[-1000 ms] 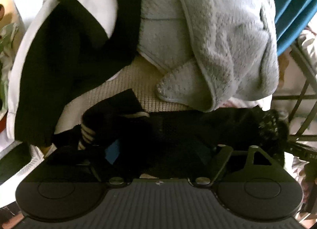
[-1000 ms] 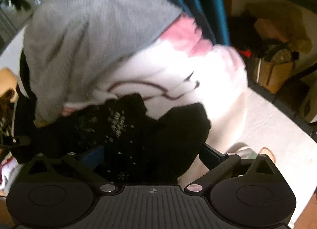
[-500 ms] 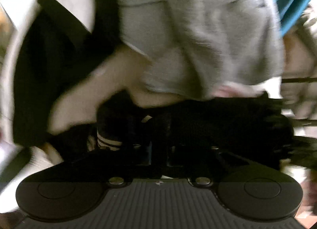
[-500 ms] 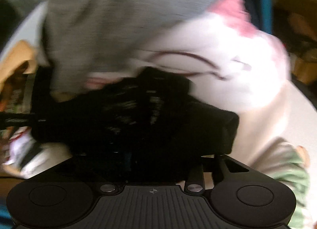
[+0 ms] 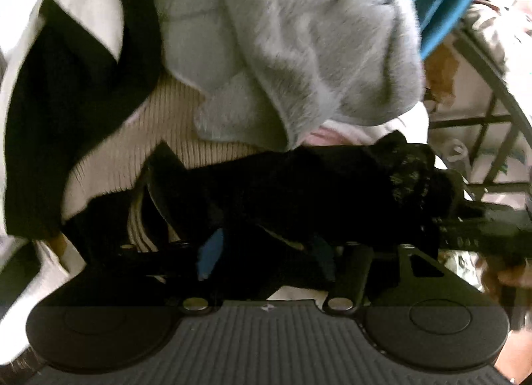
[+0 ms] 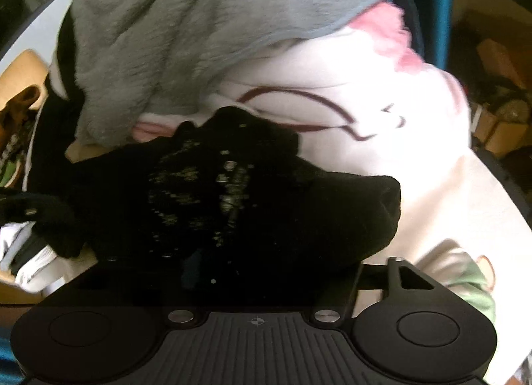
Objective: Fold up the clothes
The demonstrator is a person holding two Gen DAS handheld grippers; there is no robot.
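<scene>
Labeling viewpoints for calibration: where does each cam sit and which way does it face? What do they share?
Left wrist: on the left tongs, facing forward over the black speckled knit garment toward the fluffy grey fleece; its fingers are mostly buried in cloth.
Right wrist: on the right tongs, facing the same black garment and a white pink-trimmed top.
Shared: the black garment and grey fleece.
</scene>
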